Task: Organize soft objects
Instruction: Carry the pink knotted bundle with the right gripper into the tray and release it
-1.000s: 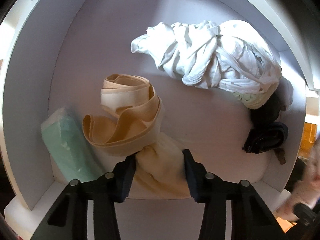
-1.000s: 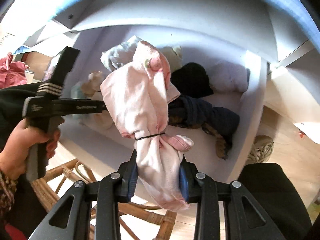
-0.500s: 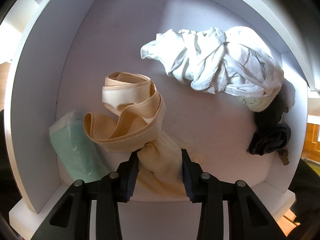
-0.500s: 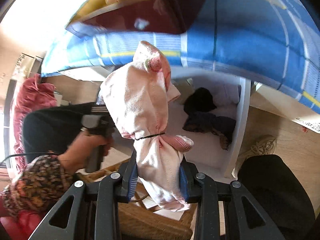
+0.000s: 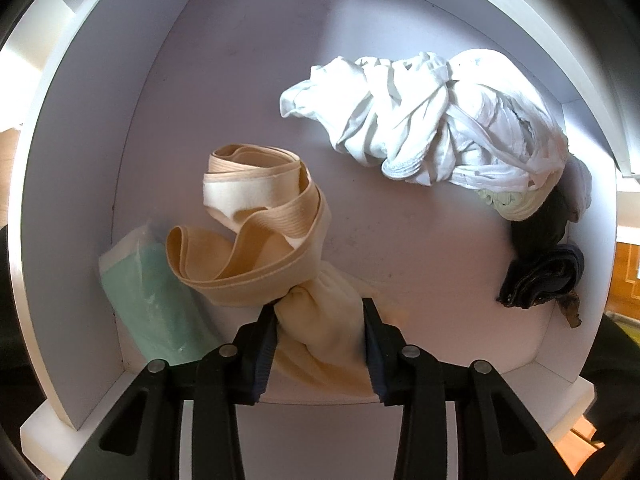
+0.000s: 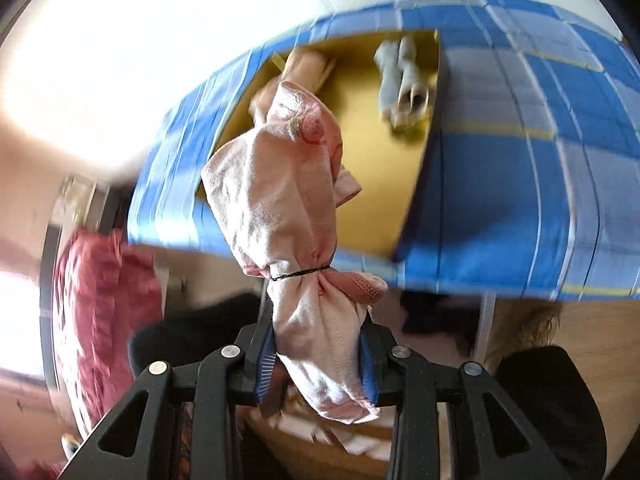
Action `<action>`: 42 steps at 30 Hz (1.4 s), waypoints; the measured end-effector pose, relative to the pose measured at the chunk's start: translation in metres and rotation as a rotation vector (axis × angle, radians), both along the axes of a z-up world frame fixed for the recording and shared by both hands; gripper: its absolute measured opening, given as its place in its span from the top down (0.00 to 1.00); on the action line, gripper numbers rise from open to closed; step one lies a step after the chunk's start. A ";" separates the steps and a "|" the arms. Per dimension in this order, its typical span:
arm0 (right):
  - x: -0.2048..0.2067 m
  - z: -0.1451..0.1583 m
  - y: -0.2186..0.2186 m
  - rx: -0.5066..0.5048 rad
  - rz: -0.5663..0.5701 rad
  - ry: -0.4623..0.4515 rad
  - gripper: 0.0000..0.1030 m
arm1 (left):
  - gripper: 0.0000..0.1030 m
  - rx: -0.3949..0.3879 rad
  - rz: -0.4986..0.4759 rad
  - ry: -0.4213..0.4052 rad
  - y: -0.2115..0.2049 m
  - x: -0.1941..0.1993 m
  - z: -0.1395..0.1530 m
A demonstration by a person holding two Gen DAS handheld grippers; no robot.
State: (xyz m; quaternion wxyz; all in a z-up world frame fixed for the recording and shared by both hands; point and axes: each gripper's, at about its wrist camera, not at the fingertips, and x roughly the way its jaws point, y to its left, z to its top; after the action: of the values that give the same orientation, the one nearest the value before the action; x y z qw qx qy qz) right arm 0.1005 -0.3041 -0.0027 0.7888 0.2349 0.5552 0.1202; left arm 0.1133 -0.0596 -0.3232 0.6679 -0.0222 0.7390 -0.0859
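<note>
The left gripper (image 5: 320, 344) clamps a soft cream cloth bundle (image 5: 316, 332) wound with ribbed beige elastic band (image 5: 256, 236), low inside the white compartment (image 5: 80, 200); the right gripper (image 6: 318, 356) pinches a crinkled pink tied bundle (image 6: 288, 208) before a blue checked box (image 6: 500, 208)

Right gripper (image 6: 318, 354) clamps pink cloth bundle (image 6: 288, 216) above blue checked box (image 6: 500, 184)

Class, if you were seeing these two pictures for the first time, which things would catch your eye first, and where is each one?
The pink cloth bundle, tied with a black band, stands clamped in the right gripper, before a blue plaid box with a yellow inside. In the white compartment, the left gripper pinches a cream cloth with a beige band; a white tangle lies beyond.
</note>
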 end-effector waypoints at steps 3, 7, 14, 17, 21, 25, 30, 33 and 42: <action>0.037 0.002 -0.002 0.026 -0.077 0.006 0.67 | 0.61 -0.003 0.003 0.003 -0.001 -0.001 -0.002; 0.072 0.000 -0.002 0.030 -0.135 0.032 0.67 | 0.61 -0.007 0.001 0.003 -0.003 -0.002 -0.003; 0.132 -0.019 0.004 0.048 -0.241 0.087 0.67 | 0.61 -0.013 -0.005 0.004 -0.005 -0.003 -0.007; 0.155 -0.029 0.010 0.063 -0.291 0.097 0.67 | 0.61 -0.017 -0.001 0.008 -0.003 -0.003 -0.009; 0.176 -0.039 0.016 0.027 -0.331 0.102 0.67 | 0.61 -0.025 0.001 0.017 -0.002 -0.003 -0.011; 0.191 -0.047 0.020 -0.009 -0.370 0.098 0.66 | 0.61 -0.024 -0.003 0.017 -0.001 -0.004 -0.013; 0.203 -0.058 0.017 -0.062 -0.373 0.106 0.63 | 0.61 -0.025 -0.006 0.016 -0.001 -0.003 -0.013; 0.207 -0.062 0.018 -0.082 -0.351 0.110 0.58 | 0.61 -0.021 -0.010 0.014 -0.001 -0.003 -0.014; 0.180 -0.023 0.008 -0.080 -0.262 -0.036 0.56 | 0.61 -0.020 -0.008 0.015 -0.001 -0.003 -0.015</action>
State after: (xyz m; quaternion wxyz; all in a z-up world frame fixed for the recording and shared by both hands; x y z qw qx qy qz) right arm 0.2809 -0.2959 -0.0255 0.8162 0.2715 0.5100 -0.0020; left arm 0.1100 -0.0603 -0.3385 0.6618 -0.0266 0.7430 -0.0957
